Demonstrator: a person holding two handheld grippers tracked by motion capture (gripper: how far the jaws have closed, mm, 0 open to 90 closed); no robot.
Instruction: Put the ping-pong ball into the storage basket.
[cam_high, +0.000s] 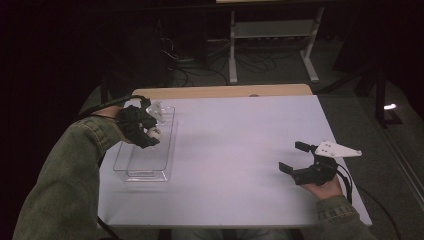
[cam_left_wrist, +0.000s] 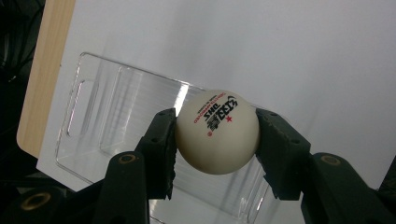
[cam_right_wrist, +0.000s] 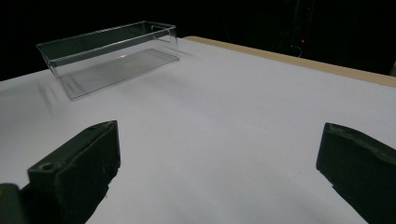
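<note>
A white table-tennis ball (cam_left_wrist: 217, 131) with red and black print sits clamped between the two black jaws of my left gripper (cam_left_wrist: 215, 140). In the high view that left gripper (cam_high: 150, 131) hovers above a clear plastic bin (cam_high: 135, 165) at the table's left side, the ball (cam_high: 154, 132) showing pale at its tip. The bin (cam_left_wrist: 107, 116) lies below the ball and has nothing in it. My right gripper (cam_high: 293, 157) rests low at the table's right, jaws wide apart with nothing between them. From there the clear bin (cam_right_wrist: 112, 53) stands far off.
The white tabletop (cam_high: 240, 150) has a wooden strip (cam_high: 225, 91) along its far edge. Beyond it a white metal frame (cam_high: 272, 45) and cables lie on the dark floor. A green sleeve (cam_high: 70, 180) comes in at the lower left.
</note>
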